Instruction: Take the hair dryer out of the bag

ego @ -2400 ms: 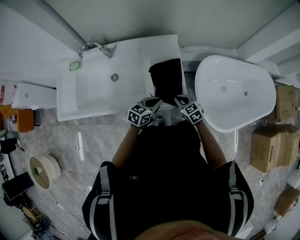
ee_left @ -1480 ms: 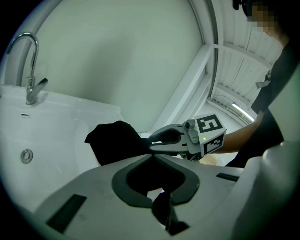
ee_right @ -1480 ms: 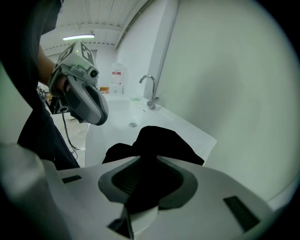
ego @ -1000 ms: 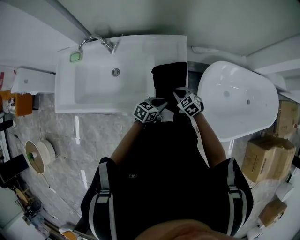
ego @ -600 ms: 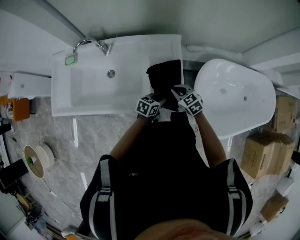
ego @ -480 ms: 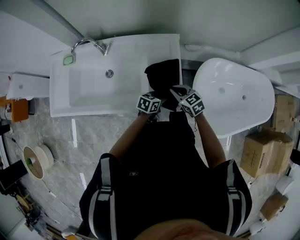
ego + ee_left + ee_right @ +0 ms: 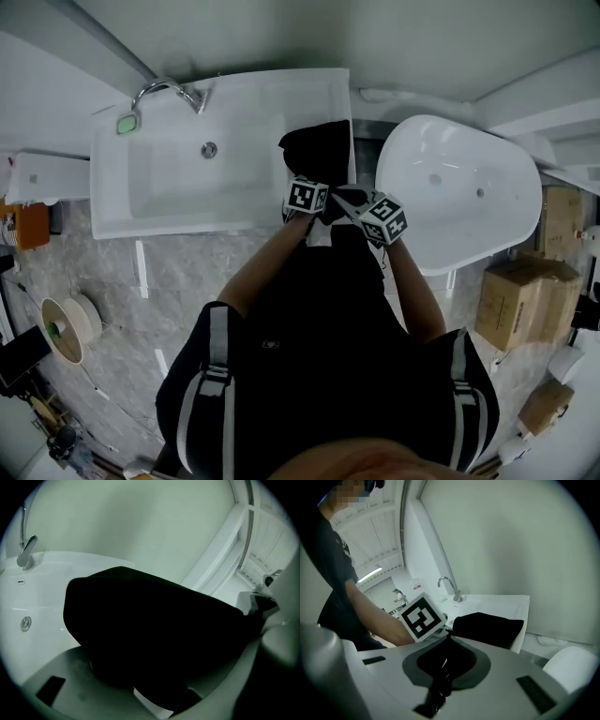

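Zero extraction so far: hair dryer not visible anywhere, judged still inside black bag [image 7: 319, 150], lying on white desk [image 7: 323, 92] at upper centre, right of sink basin [image 7: 187, 173]. Right gripper [image 7: 349, 199] pressed together, pinching black strip at bag's near edge. Left gripper [image 7: 306, 187] jaws spread, just been opening, bag bulk between them, pads not gripping. Remaining: open mouth, reach in, lift hair dryer out. Around: faucet [image 7: 171, 91] upper left, white tub [image 7: 459, 187] right, cardboard boxes [image 7: 516, 305] lower right. Loose fabric hides opening.

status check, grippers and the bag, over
Left gripper open, jaws just opened, bag between them, ungripped. Right gripper shut on bag fabric. Hair dryer not visible. No obstruction seen.
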{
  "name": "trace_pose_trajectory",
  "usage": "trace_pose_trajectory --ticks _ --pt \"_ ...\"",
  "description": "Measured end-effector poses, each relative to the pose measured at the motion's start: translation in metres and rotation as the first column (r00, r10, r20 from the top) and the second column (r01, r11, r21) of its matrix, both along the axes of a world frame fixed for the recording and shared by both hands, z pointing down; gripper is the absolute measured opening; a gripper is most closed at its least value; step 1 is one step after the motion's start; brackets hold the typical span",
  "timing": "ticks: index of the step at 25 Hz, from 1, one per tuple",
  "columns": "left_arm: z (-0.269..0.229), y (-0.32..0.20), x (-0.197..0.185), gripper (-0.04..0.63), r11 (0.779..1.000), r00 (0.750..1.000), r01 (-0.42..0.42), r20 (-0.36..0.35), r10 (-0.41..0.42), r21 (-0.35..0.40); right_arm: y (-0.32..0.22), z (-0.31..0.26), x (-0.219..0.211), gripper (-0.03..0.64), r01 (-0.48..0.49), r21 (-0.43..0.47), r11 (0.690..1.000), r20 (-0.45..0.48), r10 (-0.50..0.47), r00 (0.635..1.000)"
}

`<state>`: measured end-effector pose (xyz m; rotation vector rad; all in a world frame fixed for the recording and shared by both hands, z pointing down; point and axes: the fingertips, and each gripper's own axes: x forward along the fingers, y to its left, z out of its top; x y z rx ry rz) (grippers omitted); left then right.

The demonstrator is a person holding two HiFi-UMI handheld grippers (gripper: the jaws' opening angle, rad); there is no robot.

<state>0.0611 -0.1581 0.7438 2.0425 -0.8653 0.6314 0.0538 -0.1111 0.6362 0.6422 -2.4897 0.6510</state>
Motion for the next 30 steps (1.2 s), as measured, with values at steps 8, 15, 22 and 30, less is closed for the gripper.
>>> trace_pose_trajectory --ticks 8,15,22,30 --pt "0.010 -0.014 0.003 0.213 0.999 0.987 0.005 0.158 -0.012 0.045 -0.005 0.019 0.021 0.071 -0.068 -0.015 0.998 -0.055 0.067 0.996" --pt "0.017 -0.004 0.029 0.261 0.999 0.983 -0.007 0.186 -0.002 0.044 -0.027 0.011 0.046 0.071 -0.261 -0.226 0.938 0.202 0.308 0.930" --pt "0.040 -0.001 0.008 0.261 0.990 0.965 0.128 0.237 -0.112 -0.056 -0.022 0.027 0.053 0.071 -0.258 -0.258 0.931 0.182 0.310 0.933" --pt "0.045 -0.015 0.017 0.213 0.994 0.978 0.082 0.196 -0.065 -0.078 -0.018 0.033 0.050 0.071 -0.231 -0.275 0.933 0.186 0.287 0.940"
